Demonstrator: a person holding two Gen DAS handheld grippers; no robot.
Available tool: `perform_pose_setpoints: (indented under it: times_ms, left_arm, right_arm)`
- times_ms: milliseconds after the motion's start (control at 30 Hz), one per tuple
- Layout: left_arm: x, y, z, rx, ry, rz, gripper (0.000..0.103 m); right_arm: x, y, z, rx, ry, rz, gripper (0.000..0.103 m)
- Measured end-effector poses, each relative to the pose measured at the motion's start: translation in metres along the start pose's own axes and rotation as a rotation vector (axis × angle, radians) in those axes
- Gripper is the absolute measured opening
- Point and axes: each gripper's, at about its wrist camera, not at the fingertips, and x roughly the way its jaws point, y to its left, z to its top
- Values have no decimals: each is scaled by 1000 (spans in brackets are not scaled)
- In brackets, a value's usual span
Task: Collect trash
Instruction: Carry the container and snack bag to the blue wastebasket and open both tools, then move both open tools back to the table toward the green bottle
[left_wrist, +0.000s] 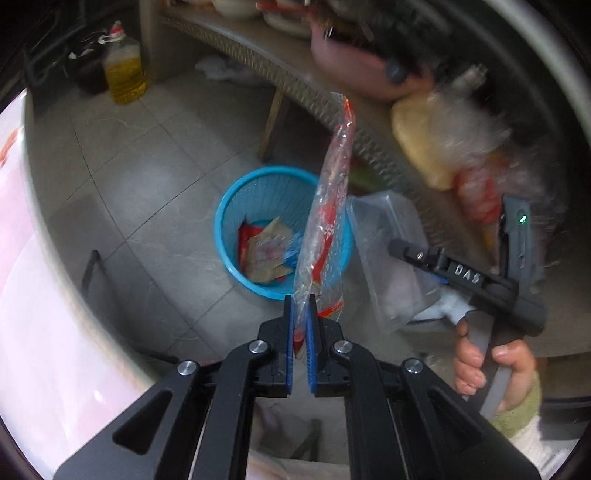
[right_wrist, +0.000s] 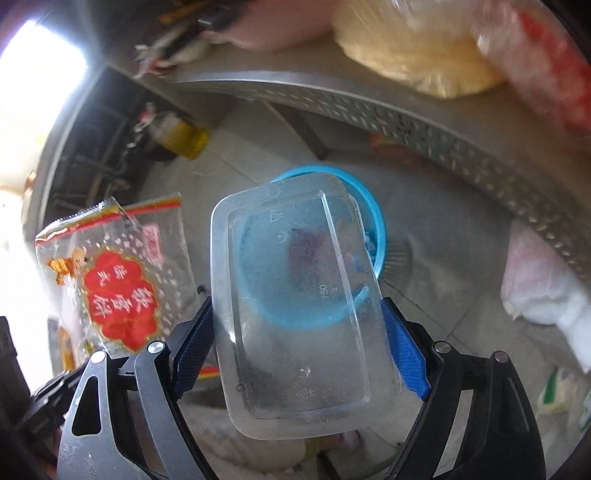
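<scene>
Some wrappers already inside the blue basket (left_wrist: 258, 206). Above the basket: clear snack bag (left_wrist: 325, 221) pinched in left gripper (left_wrist: 301, 314) jaws; clear container (right_wrist: 295, 295) clamped between right gripper (right_wrist: 299, 332) wide-spread jaws. Both undropped.

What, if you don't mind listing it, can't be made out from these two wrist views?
- Left wrist view: items on the table top, at right, are motion-blurred; only a yellowish bag reads.
- Right wrist view: the blue basket and what lies in it are veiled by the clear plastic container in the right tool.
- Left wrist view: the wrapper in the left tool is edge-on, its print unreadable.
- Right wrist view: upper left is washed out by glare.
</scene>
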Motion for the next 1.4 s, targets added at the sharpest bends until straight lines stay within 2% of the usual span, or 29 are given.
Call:
perform_pose_setpoints:
  times_ms: [133,167,200,267,300,367,467,567,733,900,1067,1267,1400]
  left_arm:
    - [38,-7,30,55,57,109,6]
    - [45,-9,35,58,55,112,6]
    - [52,-11,41,60,51,97,10]
    - [63,-13,47,71,64,116,28]
    - [66,-13,49,69,68,123,33]
    - [68,-15,51,55,58,107,37]
    - [58,-13,45,56,34,101,43]
    - [42,-10,37,30,4,98,44]
    - [-5,-1,22,-30,-96,56,47]
    - [-62,3,-13,-60,-231,-2,50]
    - [-114,8,-67,-68,-356,-46,56]
    - [-162,22,-143,-75,-489,-20,63]
    - [-188,49,-200,-167,-583,12,63]
  right_arm:
    - [34,6,20,23,-3,-36,84]
    - [44,8,25,26,-8,-30,85]
    - [54,10,29,27,-15,-31,86]
    - [77,13,35,10,-12,-82,87]
    - [87,12,34,17,-2,-122,87]
    - [94,9,32,42,10,-141,87]
    - [86,4,20,55,-20,-134,88]
    - [70,-4,7,52,-55,-135,88]
    - [42,-11,-12,56,-101,-126,88]
    - [16,-3,-26,-13,-130,-119,88]
    - [-18,18,-41,-86,-151,-70,88]
    - [-69,70,-53,-245,-197,51,88]
    - [-87,120,-63,-385,-192,150,88]
